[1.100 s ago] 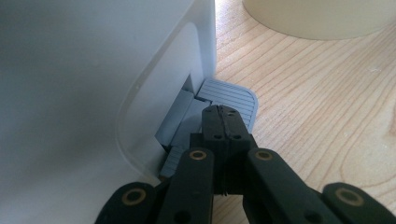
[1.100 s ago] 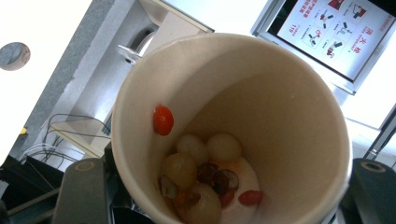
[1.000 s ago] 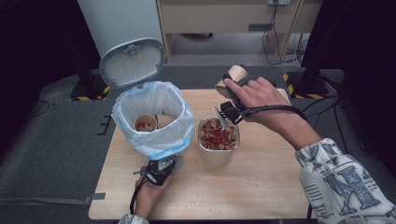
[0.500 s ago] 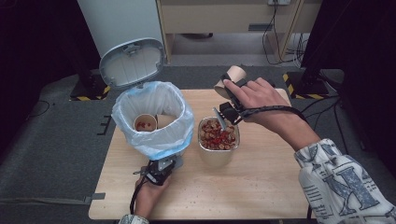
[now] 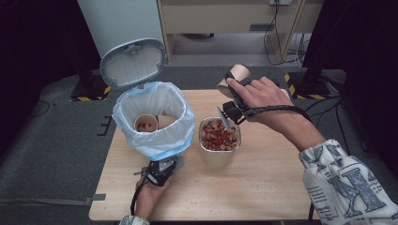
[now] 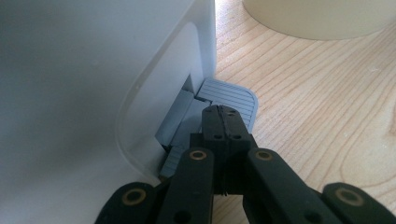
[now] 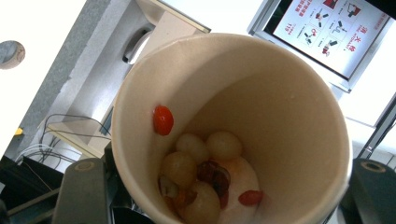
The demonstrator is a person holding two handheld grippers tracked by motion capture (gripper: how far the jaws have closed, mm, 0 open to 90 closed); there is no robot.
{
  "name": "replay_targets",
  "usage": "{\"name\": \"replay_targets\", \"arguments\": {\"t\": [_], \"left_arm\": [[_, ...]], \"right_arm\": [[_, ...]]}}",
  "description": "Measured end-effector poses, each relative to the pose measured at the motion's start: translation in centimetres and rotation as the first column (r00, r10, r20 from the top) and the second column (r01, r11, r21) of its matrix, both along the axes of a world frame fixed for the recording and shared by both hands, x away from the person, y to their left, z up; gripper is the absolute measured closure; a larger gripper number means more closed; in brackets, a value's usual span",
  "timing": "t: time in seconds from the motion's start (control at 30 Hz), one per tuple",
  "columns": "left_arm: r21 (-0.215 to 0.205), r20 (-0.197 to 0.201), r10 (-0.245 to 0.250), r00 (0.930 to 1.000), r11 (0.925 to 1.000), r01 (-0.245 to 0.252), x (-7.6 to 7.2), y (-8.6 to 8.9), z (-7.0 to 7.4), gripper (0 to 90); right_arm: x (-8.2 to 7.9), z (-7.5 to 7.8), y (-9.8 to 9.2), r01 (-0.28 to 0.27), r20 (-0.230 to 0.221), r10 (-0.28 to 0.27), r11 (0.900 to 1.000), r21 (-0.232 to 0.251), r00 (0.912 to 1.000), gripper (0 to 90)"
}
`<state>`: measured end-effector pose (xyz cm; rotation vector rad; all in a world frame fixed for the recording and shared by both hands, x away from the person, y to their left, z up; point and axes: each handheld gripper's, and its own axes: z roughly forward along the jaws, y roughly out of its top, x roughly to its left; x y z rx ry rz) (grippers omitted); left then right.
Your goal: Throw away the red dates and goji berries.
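A white pedal bin (image 5: 155, 140) lined with a pale blue bag stands on the wooden table (image 5: 263, 187), its lid (image 5: 133, 63) up. Two paper cups (image 5: 145, 123) lie inside it. My left gripper (image 5: 164, 168) is shut at the bin's foot, its tips resting on the grey pedal (image 6: 233, 95); in the left gripper view the left gripper (image 6: 223, 112) has its jaws pressed together. My right gripper (image 5: 230, 89) is shut on a tilted paper cup (image 5: 237, 75) held above the table's far edge. The right gripper (image 7: 229, 186) clasps this paper cup (image 7: 261, 93), which holds a few pale and red food bits.
A clear tub (image 5: 218, 157) full of red and beige food stands right of the bin, with a spoon (image 5: 222, 118) stuck in it. A person's patterned sleeve (image 5: 347, 183) crosses the right front. Cabinets and cables lie beyond the table.
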<state>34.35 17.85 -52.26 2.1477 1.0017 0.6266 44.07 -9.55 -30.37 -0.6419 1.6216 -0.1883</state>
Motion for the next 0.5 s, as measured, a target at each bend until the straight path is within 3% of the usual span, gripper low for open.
{"name": "replay_targets", "arguments": {"t": [0.2,0.23,0.27,0.3,0.33,0.37,0.47,0.5], "left_arm": [[-0.001,-0.001,0.000,1.0000,1.0000,0.000,0.0,0.0,0.0,90.0],[-0.001,0.000,-0.001,1.0000,1.0000,0.001,0.0,0.0,0.0,90.0],[0.000,0.000,0.000,1.0000,1.0000,0.000,0.0,0.0,0.0,90.0],[0.000,0.000,-0.001,1.0000,1.0000,0.001,0.0,0.0,0.0,90.0],[-0.001,0.000,-0.001,1.0000,1.0000,0.001,0.0,0.0,0.0,90.0],[-0.002,0.000,0.000,1.0000,1.0000,0.000,0.0,0.0,0.0,90.0],[-0.003,-0.001,-0.002,1.0000,1.0000,0.002,0.0,0.0,0.0,90.0],[-0.003,-0.001,-0.002,1.0000,1.0000,0.002,0.0,0.0,0.0,90.0]], "right_arm": [[0.1,0.9,0.0,0.013,0.031,-0.014,0.999,0.036,0.9994,31.6],[0.1,0.5,0.2,0.018,0.061,-0.018,1.000,0.013,0.9980,31.9],[0.0,-0.3,0.6,-0.001,0.057,0.003,0.999,-0.049,0.9984,32.1],[-0.3,-1.6,0.9,-0.012,0.021,0.014,0.994,-0.109,0.9997,32.1],[-0.4,-2.8,1.0,-0.024,0.017,0.027,0.985,-0.169,0.9995,32.2],[-0.4,-3.4,1.0,-0.017,0.018,0.020,0.984,-0.175,0.9996,32.2],[0.4,-2.2,0.7,0.022,0.047,-0.017,0.994,-0.103,0.9987,32.1],[0.3,-2.6,0.8,0.014,0.023,-0.011,0.993,-0.121,0.9997,32.1]]}}
